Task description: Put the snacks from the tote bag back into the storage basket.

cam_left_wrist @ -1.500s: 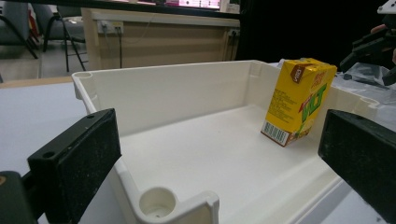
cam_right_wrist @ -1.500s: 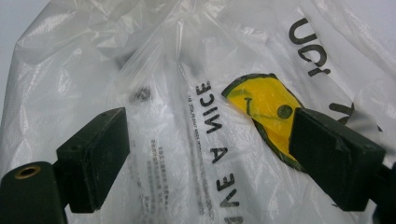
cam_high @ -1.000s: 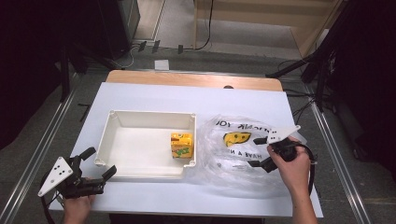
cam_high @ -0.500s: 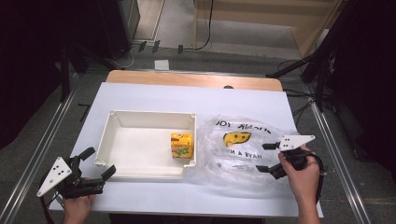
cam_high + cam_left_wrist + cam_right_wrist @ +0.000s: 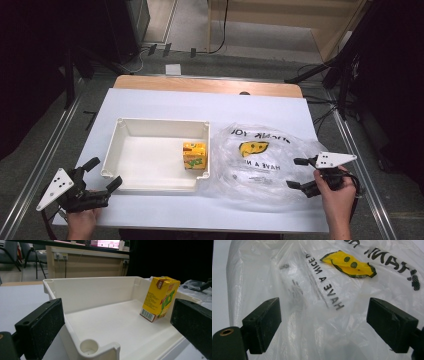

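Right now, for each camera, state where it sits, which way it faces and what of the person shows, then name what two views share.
High view: above the person's side, looking forward and down on the table; both hands show, with the left gripper and right gripper.
Left gripper view: rides the left gripper, low at the white tray, facing the juice carton; its open black jaws show.
Right gripper view: rides the right gripper, facing down onto the plastic bag; its open jaws show.
Shared: high and left gripper views both show tray and carton.

Bright, even light; dark surroundings
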The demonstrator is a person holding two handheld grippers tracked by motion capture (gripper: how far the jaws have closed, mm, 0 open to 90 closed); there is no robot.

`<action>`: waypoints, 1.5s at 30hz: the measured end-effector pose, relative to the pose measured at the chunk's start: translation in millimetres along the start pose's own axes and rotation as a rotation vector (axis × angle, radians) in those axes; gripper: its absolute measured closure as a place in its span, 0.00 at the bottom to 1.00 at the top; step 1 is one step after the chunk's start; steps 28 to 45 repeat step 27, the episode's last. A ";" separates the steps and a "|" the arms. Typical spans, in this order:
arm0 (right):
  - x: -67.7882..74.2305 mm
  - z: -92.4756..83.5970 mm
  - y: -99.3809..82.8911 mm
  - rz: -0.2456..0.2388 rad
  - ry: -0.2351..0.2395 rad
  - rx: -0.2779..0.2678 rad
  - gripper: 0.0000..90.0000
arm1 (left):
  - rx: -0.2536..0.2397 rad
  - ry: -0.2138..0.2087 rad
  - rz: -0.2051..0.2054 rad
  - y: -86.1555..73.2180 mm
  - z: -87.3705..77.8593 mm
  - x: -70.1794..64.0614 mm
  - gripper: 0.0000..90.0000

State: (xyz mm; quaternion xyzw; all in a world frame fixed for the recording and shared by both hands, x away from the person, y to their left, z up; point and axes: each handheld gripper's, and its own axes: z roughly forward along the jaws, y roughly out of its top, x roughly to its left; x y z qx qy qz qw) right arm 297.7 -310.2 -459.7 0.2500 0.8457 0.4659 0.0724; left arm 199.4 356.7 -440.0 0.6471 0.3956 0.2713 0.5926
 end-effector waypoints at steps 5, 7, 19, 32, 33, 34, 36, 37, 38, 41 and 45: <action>-2.0 -4.0 -10.1 0.021 -0.004 -0.018 0.15 | -0.008 0.000 -0.018 0.3 -0.7 1.9 0.00; -3.2 -6.6 -15.2 0.029 -0.008 -0.038 0.15 | -0.009 0.002 -0.018 0.4 -1.0 2.9 0.00; -6.1 -26.2 -35.5 0.098 -0.010 -0.194 0.15 | -0.031 -0.005 -0.048 0.1 -4.2 5.9 0.00; -3.6 -27.4 -33.0 0.081 -0.025 -0.195 0.15 | -0.031 -0.003 -0.052 0.2 -4.7 6.8 0.00; -3.6 -27.4 -33.0 0.081 -0.025 -0.195 0.15 | -0.031 -0.003 -0.052 0.2 -4.7 6.8 0.00; -3.6 -27.4 -33.0 0.081 -0.025 -0.195 0.15 | -0.031 -0.003 -0.052 0.2 -4.7 6.8 0.00; -3.6 -27.4 -33.0 0.081 -0.025 -0.195 0.15 | -0.031 -0.003 -0.052 0.2 -4.7 6.8 0.00; -3.6 -27.4 -33.0 0.081 -0.025 -0.195 0.15 | -0.031 -0.003 -0.052 0.2 -4.7 6.8 0.00; -3.6 -27.4 -33.0 0.081 -0.025 -0.195 0.15 | -0.031 -0.003 -0.052 0.2 -4.7 6.8 0.00; -3.6 -27.4 -33.0 0.081 -0.025 -0.195 0.15 | -0.031 -0.003 -0.052 0.2 -4.7 6.8 0.00; -3.6 -27.4 -33.0 0.081 -0.025 -0.195 0.15 | -0.031 -0.003 -0.052 0.2 -4.7 6.8 0.00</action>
